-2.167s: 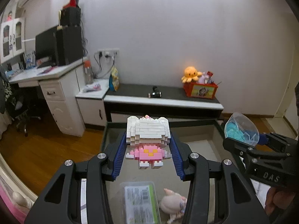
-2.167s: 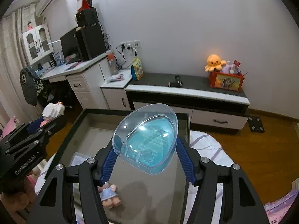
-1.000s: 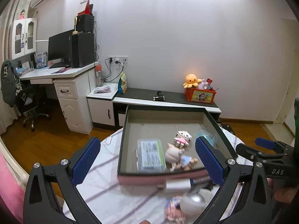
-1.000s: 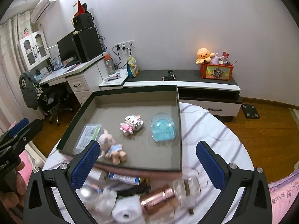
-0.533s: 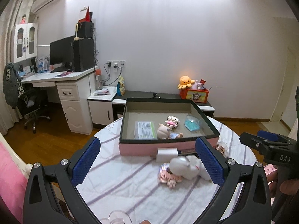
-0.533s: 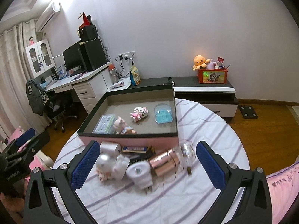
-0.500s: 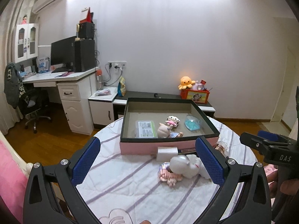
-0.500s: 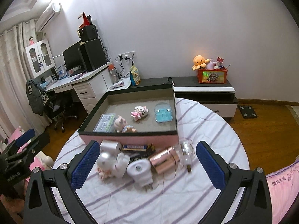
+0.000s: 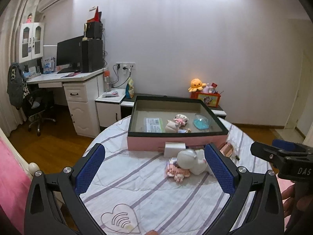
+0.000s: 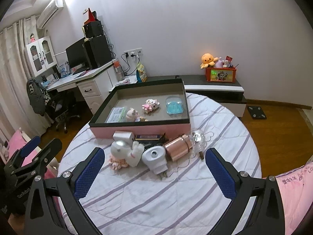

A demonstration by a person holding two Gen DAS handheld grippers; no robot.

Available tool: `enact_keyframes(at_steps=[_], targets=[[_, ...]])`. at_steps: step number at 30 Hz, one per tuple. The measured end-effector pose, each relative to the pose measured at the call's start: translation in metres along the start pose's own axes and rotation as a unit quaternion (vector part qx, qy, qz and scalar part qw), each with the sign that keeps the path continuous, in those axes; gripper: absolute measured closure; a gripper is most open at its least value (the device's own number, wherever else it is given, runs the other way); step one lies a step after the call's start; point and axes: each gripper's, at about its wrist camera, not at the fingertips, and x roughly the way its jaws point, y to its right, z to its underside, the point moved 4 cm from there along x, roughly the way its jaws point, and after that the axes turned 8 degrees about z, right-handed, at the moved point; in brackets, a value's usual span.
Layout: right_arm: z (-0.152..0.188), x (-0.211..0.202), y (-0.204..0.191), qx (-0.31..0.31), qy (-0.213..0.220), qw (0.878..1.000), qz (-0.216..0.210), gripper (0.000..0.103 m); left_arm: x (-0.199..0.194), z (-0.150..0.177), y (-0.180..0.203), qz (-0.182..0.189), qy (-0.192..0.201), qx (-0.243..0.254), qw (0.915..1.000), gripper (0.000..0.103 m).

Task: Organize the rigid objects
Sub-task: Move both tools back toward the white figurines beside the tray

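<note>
A pink box with a dark rim (image 9: 176,144) (image 10: 140,130) stands at the far side of the round table. Inside lie a green packet (image 10: 115,114), a pale doll (image 10: 131,114), a pink-and-white brick figure (image 10: 150,104) and a clear blue shell case (image 10: 173,105). In front of the box sit a white astronaut figure (image 10: 125,152), a white plug (image 10: 154,157), a copper cylinder (image 10: 178,148) and a glass bulb (image 10: 198,139). My left gripper (image 9: 154,167) and right gripper (image 10: 152,168) are both open and empty, held back over the near table.
A striped white cloth (image 10: 176,186) covers the table. A low dark cabinet (image 10: 213,87) with a red toy box stands behind, a white desk (image 10: 92,86) with a monitor to the left. Pink bedding (image 10: 293,186) lies at the right edge.
Both grippers let go of the brick figure and the blue shell case, which now lie in the box, then opened wide and pulled back toward the near side of the table.
</note>
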Motion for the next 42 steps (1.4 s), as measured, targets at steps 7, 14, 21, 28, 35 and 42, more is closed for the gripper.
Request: enact_keyframes(at_steps=[7, 14, 21, 28, 35, 42], targets=[[0.001, 0.005, -0.005, -0.004, 0.003, 1.000, 0.031, 0.000, 0.013, 0.014, -0.003, 0.028, -0.058, -0.014, 0.9978, 0.000], [0.002, 0.022, -0.002, -0.006, -0.015, 0.999, 0.052, 0.000, 0.035, 0.014, -0.009, 0.048, -0.085, -0.030, 0.9948, 0.000], [-0.002, 0.033, 0.005, -0.010, -0.023, 0.998, 0.061, 0.000, 0.039, 0.010, -0.027, 0.072, -0.083, 0.023, 0.9937, 0.000], [-0.001, 0.037, 0.002, -0.034, -0.035, 0.997, 0.051, 0.000, 0.009, 0.011, -0.067, 0.074, -0.093, 0.160, 0.9799, 0.000], [-0.001, 0.036, 0.000, -0.023, -0.017, 0.999, 0.044, 0.000, 0.009, 0.024, -0.028, 0.116, -0.054, 0.022, 0.9915, 0.000], [0.004, 0.046, 0.007, -0.006, -0.027, 0.998, 0.051, 0.000, 0.038, 0.017, 0.006, 0.051, -0.056, -0.017, 0.9970, 0.000]])
